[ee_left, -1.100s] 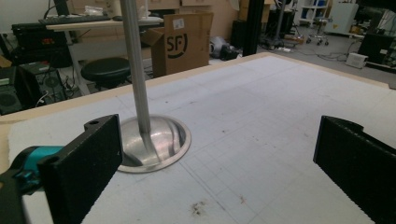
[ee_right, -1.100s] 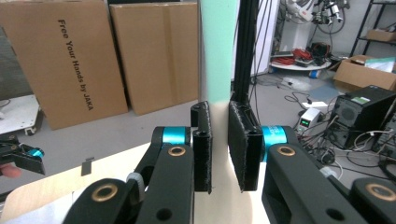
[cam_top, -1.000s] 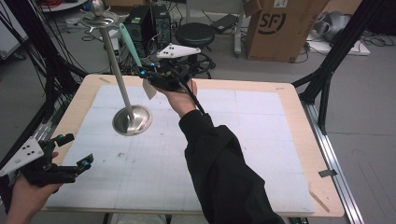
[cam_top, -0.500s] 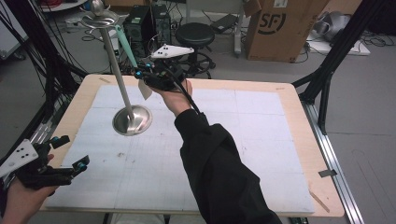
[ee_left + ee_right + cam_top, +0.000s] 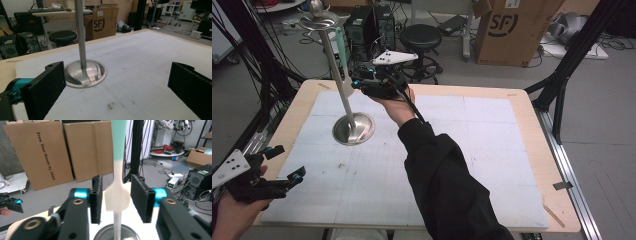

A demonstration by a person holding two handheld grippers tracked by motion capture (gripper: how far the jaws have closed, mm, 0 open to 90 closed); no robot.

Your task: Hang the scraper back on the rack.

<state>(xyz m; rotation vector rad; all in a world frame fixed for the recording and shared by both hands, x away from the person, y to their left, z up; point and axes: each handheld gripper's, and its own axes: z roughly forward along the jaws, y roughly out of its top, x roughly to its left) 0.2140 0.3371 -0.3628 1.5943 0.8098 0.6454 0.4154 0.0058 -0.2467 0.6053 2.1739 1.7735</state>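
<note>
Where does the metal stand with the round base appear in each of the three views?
High view: metal stand left of centre on the white mat, pole rising to the upper left.
Left gripper view: its base and pole sit left of centre, between the open jaws.
Right gripper view: the base's rim at the bottom centre, behind the spatula.
Shared landmark: the round base.

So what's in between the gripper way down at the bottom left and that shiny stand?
Nothing: in the high view, bare white mat lies between the left gripper and the stand's round base.

Mint-and-cream spatula, silvery, perhaps steel, stand
</note>
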